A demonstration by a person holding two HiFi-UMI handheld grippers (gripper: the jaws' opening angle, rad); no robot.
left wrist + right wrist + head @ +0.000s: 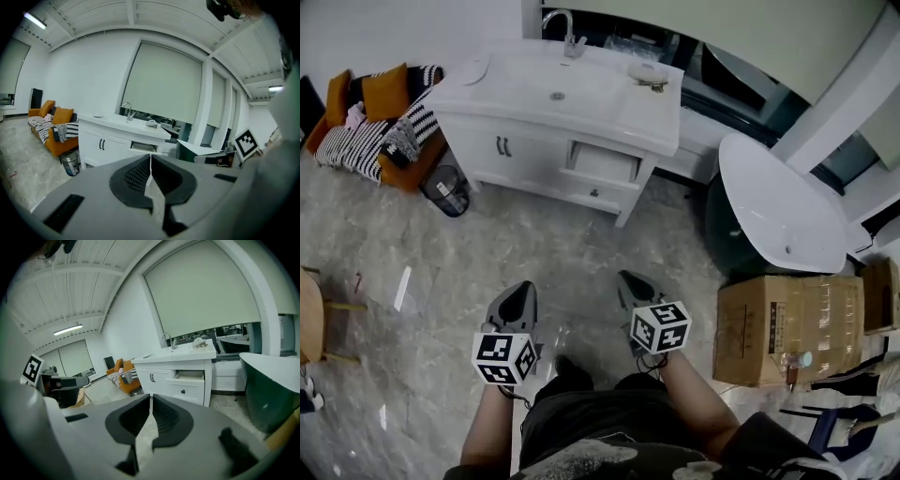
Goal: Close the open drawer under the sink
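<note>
**Item:** white rectangular drawer (602, 161), standing open at the upper right of the white sink cabinet (525, 141), under its surface.
**Grippers:** left gripper (522, 287) and right gripper (628, 279), fingers pressed together on nothing, well apart from the cabinet.
**Step (judged):** approach.
**Next:** reach the cabinet, then push the drawer front squarely in.
**Writing:** none readable. The print on the brown cardboard box (787, 328) right of the cabinet is too small.

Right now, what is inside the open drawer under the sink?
The open drawer shows only a pale, bare-looking inside. Its back part is hidden under the countertop.

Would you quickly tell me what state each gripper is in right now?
Left grey two-jaw gripper: closed, holding nothing.
Right grey two-jaw gripper: closed, holding nothing.
</note>
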